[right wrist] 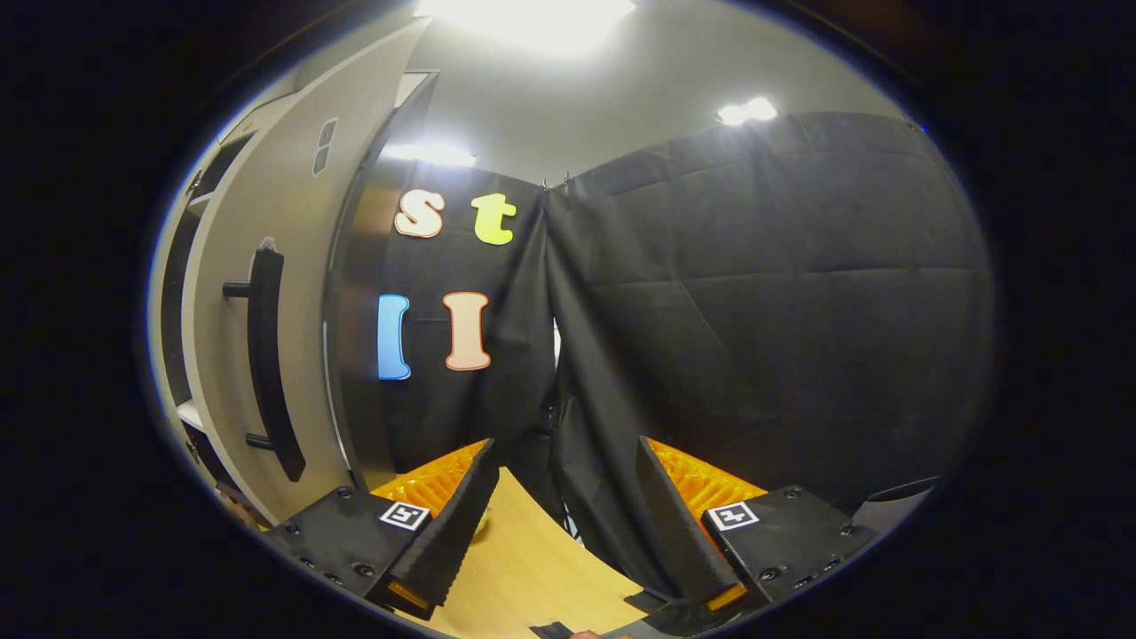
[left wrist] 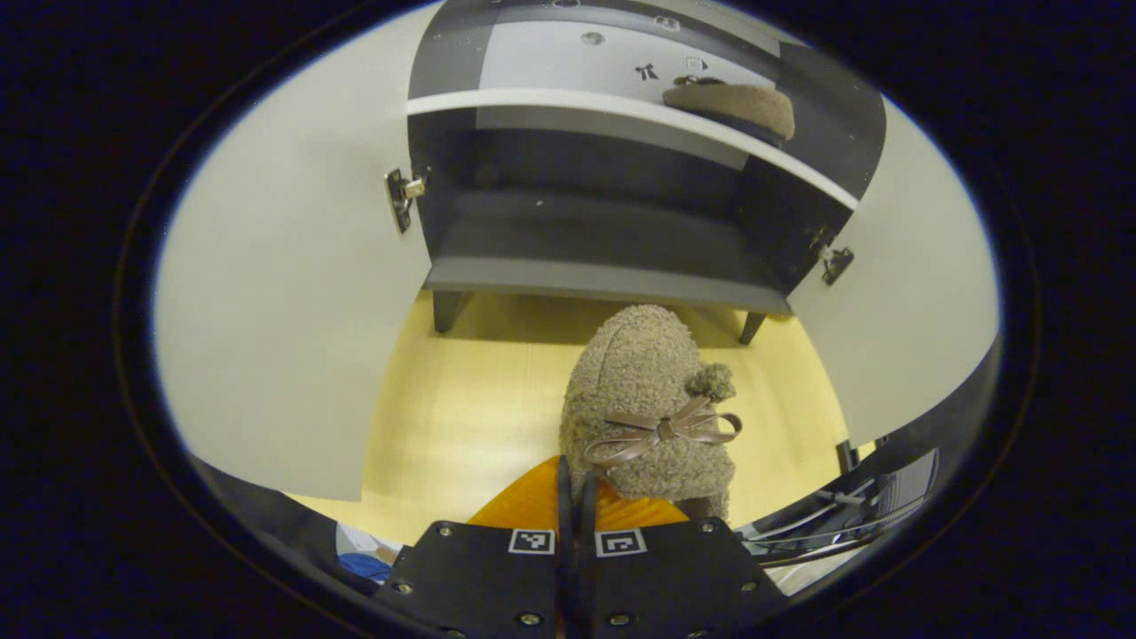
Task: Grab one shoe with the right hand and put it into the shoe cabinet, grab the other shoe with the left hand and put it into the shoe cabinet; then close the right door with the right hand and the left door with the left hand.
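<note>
A fuzzy brown shoe with a ribbon bow (left wrist: 643,399) hangs in front of the open shoe cabinet (left wrist: 603,240), its toe pointing at the lower compartment. My left gripper (left wrist: 575,484) is shut on the shoe's rear edge, the fingers nearly together. The matching shoe (left wrist: 737,105) lies on the upper shelf (left wrist: 568,102), toward its right end. Both white doors stand open, the left door (left wrist: 284,311) and the right door (left wrist: 905,293). My right gripper (right wrist: 565,453) is open with nothing between its fingers. It sits beside the outer face of a white door (right wrist: 293,222) with a black bar handle (right wrist: 266,355).
The cabinet stands on short dark legs over a pale yellow wooden floor (left wrist: 461,408). Metal hinges (left wrist: 399,191) show on the inner door edges. Black cloth walls (right wrist: 754,311) rise ahead of the right gripper. Some cables and equipment (left wrist: 852,506) lie at the lower right.
</note>
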{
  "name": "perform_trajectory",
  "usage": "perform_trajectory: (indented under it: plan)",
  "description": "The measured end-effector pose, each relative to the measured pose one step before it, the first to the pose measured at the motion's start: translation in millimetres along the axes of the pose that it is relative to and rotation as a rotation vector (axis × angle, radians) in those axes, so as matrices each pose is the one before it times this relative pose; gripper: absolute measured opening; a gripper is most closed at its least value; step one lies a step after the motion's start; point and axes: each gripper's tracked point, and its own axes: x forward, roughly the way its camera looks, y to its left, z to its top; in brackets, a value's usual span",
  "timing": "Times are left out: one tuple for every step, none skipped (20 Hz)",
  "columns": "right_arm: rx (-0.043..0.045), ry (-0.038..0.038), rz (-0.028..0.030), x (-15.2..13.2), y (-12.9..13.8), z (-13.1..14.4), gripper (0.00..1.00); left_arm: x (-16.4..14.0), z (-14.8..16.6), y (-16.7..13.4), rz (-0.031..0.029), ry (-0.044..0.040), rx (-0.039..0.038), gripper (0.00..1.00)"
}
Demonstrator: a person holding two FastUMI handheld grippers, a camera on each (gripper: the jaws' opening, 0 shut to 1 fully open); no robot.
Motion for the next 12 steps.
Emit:
perform_trajectory:
  plan:
    - [0.00784, -0.00078, 0.01376, 4.90, 4.02, -0.12, 0.98, -4.19, 2.84, 3.90, -0.01012, -0.02150, -0.01120, 0.02]
    - [0.00253, -0.00025, 0.01174, 4.90, 2.79, -1.03, 0.98, -4.58, 5.08, 3.24, -0.01305, -0.02002, -0.00279, 0.02]
    - [-0.00174, 0.00179, 0.00724, 4.26, 1.35, -1.42, 0.98, 2.29, -4.16, 0.10, -0.01247, -0.01828, 0.00579, 0.00]
    - [-0.00256, 0.00308, 0.00685, 4.55, 1.39, -1.94, 0.97, 3.93, -1.37, 0.26, -0.00266, -0.01956, 0.01293, 0.02]
    - [0.00045, 0.00239, 0.00655, 4.08, 1.76, -0.64, 0.97, 1.12, 4.38, 2.45, 0.00833, -0.02768, 0.01267, 0.02]
    - [0.00400, 0.00173, 0.00635, 2.62, 1.11, -0.58, 0.97, 2.40, 3.31, -0.66, 0.00636, -0.03011, 0.01348, 0.02]
    - [0.00668, -0.00054, 0.00537, 2.41, 1.90, 0.48, 0.97, -1.58, 7.50, 2.58, 0.00150, -0.02671, 0.00280, 0.02]
    - [0.00819, -0.00181, 0.00124, 2.24, 0.54, -0.31, 0.98, 2.98, 6.12, -1.27, -0.00714, -0.02811, 0.00019, 0.01]
    - [0.00858, -0.00100, 0.00285, 0.98, 0.92, -0.10, 0.98, 1.21, 7.14, 0.61, -0.00920, -0.02483, -0.00478, 0.01]
    - [0.00531, 0.00048, 0.00045, 2.13, 1.11, -1.43, 0.98, 0.85, 8.45, 0.90, -0.01038, -0.02533, -0.00346, 0.01]
    - [0.00275, 0.00090, -0.00204, 0.26, -0.25, -1.08, 0.97, 1.00, 8.19, 1.46, -0.00985, -0.03148, 0.00445, 0.02]
    - [0.00206, -0.00062, -0.00298, -0.44, -0.69, -0.30, 0.98, 4.59, 3.23, 0.15, -0.00249, -0.02959, 0.01038, 0.00]
